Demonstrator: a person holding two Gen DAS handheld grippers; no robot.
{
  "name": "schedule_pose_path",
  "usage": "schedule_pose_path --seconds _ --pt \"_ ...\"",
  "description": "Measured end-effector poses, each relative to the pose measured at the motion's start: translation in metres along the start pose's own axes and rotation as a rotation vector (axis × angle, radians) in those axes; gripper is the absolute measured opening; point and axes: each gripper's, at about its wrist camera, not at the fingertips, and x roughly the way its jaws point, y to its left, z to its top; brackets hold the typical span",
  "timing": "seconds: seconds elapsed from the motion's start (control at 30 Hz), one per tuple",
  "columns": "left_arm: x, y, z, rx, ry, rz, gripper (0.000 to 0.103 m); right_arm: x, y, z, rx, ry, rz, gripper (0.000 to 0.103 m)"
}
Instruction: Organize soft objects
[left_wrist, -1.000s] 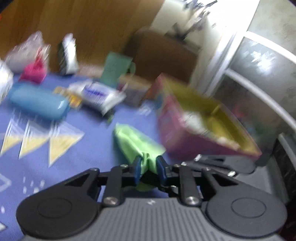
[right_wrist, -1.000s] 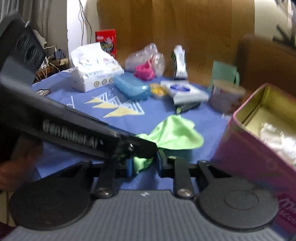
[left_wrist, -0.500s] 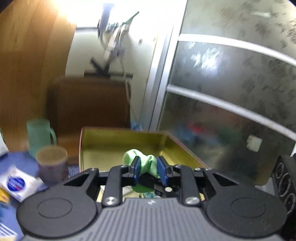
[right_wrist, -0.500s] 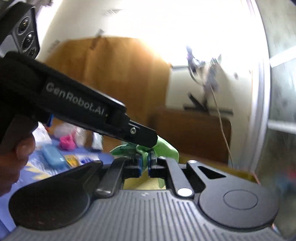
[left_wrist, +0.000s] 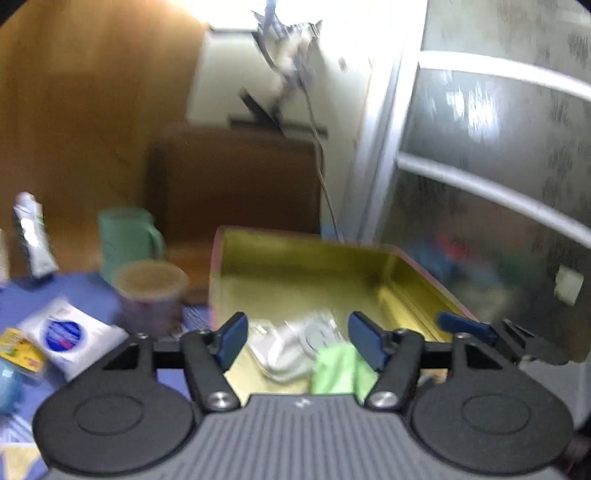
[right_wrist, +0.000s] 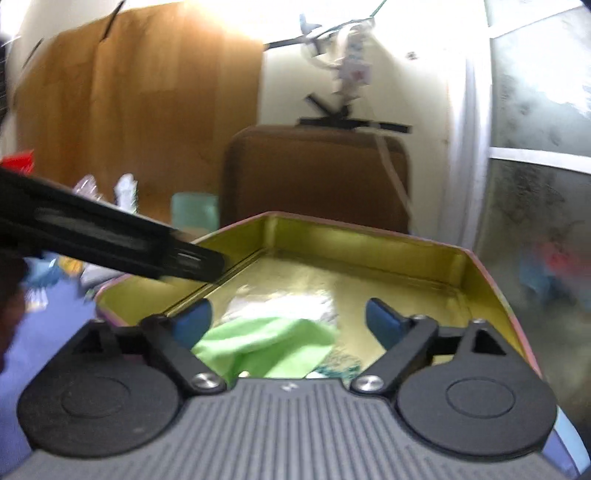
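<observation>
A green cloth (right_wrist: 264, 345) lies loose inside the pink tin with a gold inside (right_wrist: 369, 243), on top of white packets (right_wrist: 288, 301). It also shows in the left wrist view (left_wrist: 341, 367), next to the white packets (left_wrist: 291, 347) in the tin (left_wrist: 303, 254). My left gripper (left_wrist: 299, 338) is open and empty just above the tin's near part. My right gripper (right_wrist: 288, 321) is open and empty over the cloth. The left gripper's body (right_wrist: 110, 240) crosses the right wrist view at the left.
On the blue tablecloth (left_wrist: 66, 291) left of the tin stand a brown cup (left_wrist: 151, 295), a green mug (left_wrist: 125, 236), a white wipes pack (left_wrist: 70, 332) and a tube (left_wrist: 31, 236). A brown chair back (right_wrist: 317, 173) stands behind the tin. A glass door (left_wrist: 498, 166) is at the right.
Both grippers opened and let go of the green cloth, which dropped into the tin. A second ago they lifted it from the tablecloth and carried it right, over the tin.
</observation>
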Motion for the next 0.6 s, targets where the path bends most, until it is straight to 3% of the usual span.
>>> schedule_pose_path --seconds 0.1,0.2,0.3,0.4,0.5,0.6 --pt "-0.032 0.038 -0.007 -0.049 -0.063 0.079 0.07 -0.014 -0.013 0.015 0.125 -0.116 -0.023 0.095" --pt "-0.049 0.081 -0.022 -0.067 -0.055 0.216 0.07 -0.025 0.003 0.026 0.147 -0.164 0.086 0.091" --pt "-0.058 0.121 -0.042 -0.09 -0.02 0.353 0.069 -0.007 0.043 0.032 0.098 -0.061 0.298 0.08" --pt "-0.071 0.154 -0.058 -0.166 -0.023 0.411 0.069 0.026 0.089 0.032 0.096 0.074 0.439 0.075" --pt "-0.081 0.177 -0.069 -0.25 -0.039 0.414 0.069 0.066 0.129 0.037 0.081 0.158 0.466 0.075" --pt "-0.085 0.188 -0.071 -0.324 -0.043 0.388 0.069 0.108 0.165 0.035 -0.011 0.229 0.42 0.076"
